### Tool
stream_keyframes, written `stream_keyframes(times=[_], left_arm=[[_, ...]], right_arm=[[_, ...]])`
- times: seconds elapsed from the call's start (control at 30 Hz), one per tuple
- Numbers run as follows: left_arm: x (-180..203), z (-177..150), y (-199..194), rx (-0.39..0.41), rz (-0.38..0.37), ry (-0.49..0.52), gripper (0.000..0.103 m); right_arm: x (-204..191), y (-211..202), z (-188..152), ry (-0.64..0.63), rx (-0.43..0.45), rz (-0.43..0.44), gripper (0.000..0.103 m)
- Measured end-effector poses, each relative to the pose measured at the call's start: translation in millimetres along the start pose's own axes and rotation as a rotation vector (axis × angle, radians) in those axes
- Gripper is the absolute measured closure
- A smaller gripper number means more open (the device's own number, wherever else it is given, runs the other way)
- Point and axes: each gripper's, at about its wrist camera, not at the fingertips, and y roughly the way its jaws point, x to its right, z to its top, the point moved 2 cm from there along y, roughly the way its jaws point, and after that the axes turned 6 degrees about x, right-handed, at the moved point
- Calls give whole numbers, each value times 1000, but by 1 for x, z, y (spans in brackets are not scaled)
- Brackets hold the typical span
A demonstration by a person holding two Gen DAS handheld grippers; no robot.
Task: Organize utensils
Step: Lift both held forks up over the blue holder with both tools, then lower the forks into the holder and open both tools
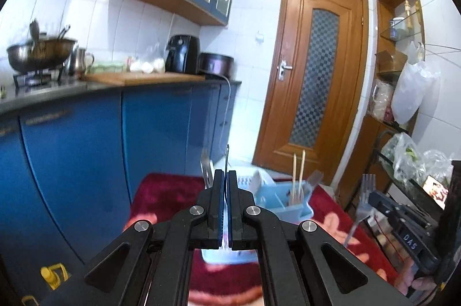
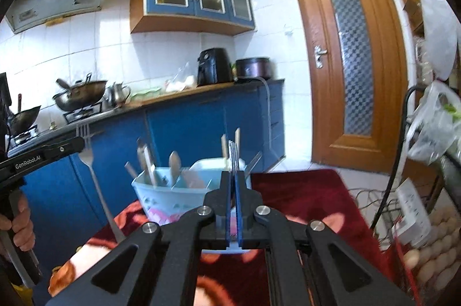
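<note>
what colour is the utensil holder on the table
Light blue plastic utensil holder, standing on the red cloth. The right wrist view shows it best.

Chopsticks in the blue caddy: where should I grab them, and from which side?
Probably grip the chopsticks on their bare upper ends, coming from above: they stand near upright in the caddy, whose walls hide their lower parts.

"GenRobot.AI" on left gripper (image 2: 83, 143); "DAS" on right gripper (image 1: 371, 195).

Basket (image 2: 161, 196) contents blurred, partly hidden
</note>
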Motion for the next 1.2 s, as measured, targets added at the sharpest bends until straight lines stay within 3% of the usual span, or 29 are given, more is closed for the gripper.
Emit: stream_keyframes(times=[0.33,0.57,0.9,1.07,1.2], left_arm=[[6,47,31,85,68,55,102],[10,62,51,123,127,99,102],[16,37,86,60,133,113,102],[13,17,99,14,128,110,102],[12,2,105,-24,119,101,102]], right_arm=[[19,25,35,-34,60,-96,99],[24,47,60,-56,109,-147,99],[5,82,70,-156,186,-202,99],[-10,93,46,-240,162,-185,99],[-12,99,27,-237,110,-142,98]])
